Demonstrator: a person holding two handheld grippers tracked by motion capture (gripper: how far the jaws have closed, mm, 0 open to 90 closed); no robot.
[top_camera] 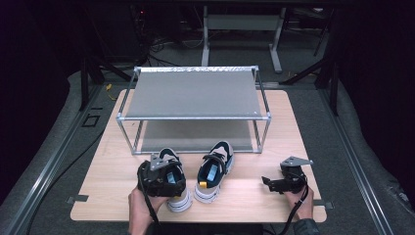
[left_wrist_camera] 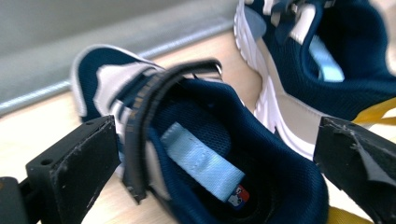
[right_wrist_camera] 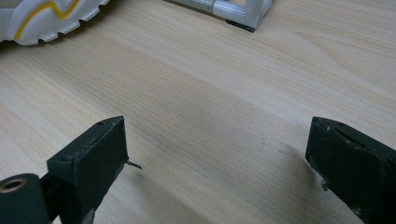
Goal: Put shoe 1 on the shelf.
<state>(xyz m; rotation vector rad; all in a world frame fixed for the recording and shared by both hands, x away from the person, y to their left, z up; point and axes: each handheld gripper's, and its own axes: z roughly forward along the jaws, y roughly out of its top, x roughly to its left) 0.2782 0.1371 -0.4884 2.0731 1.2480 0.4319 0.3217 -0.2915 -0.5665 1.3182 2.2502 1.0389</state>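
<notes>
The left tongs (left_wrist_camera: 210, 154) were found released, jaws spread wide either side of the left shoe (top_camera: 172, 182), with no pad pressing on it. That shoe stood on the desk (top_camera: 107, 171) at 6 o'clock of the rack (top_camera: 195, 95), just beside the right shoe (top_camera: 214, 171) at its 3 o'clock. The right tongs (right_wrist_camera: 217, 163) were likewise released over bare desk. It was judged that the jaws should be seated on the heel collar before closing, with the loose strap (left_wrist_camera: 144, 121) kept clear.

dark room, grey carpet floor (top_camera: 58, 147), light wooden table (top_camera: 274, 196), metal frame (top_camera: 235, 22) behind
</notes>
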